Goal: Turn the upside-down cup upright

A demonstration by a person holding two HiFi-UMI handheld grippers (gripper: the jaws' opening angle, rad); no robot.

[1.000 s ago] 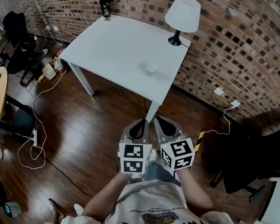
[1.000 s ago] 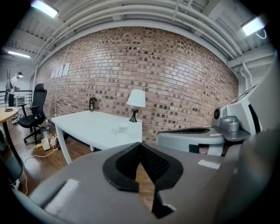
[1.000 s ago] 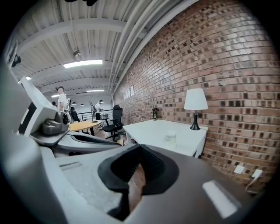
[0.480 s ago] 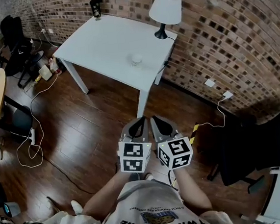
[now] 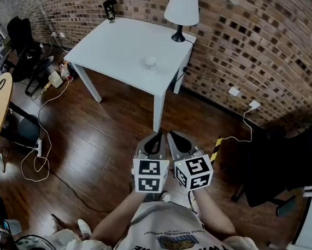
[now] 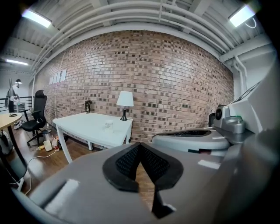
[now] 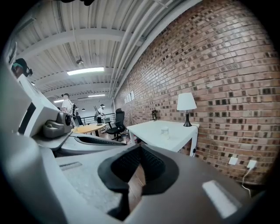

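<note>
The left gripper (image 5: 156, 138) and right gripper (image 5: 173, 137) remain side by side, jaws together, empty. The small clear cup (image 5: 150, 62) on the white rectangular table (image 5: 113, 46) stays well ahead of both, untouched.

My head camera sits high and tilts steeply down. The left gripper (image 5: 157, 136) and right gripper (image 5: 172, 134) are close, low in the centre, and the white table (image 5: 121, 48) is far off at the top. The left gripper camera looks along its own jaws, near level, facing the brick wall (image 6: 175, 78), with the table small, left of centre. The right gripper camera is the same, table right of centre. All three views share the table, the lamp (image 5: 181, 12) on its wall-side corner, and the wall.
</note>
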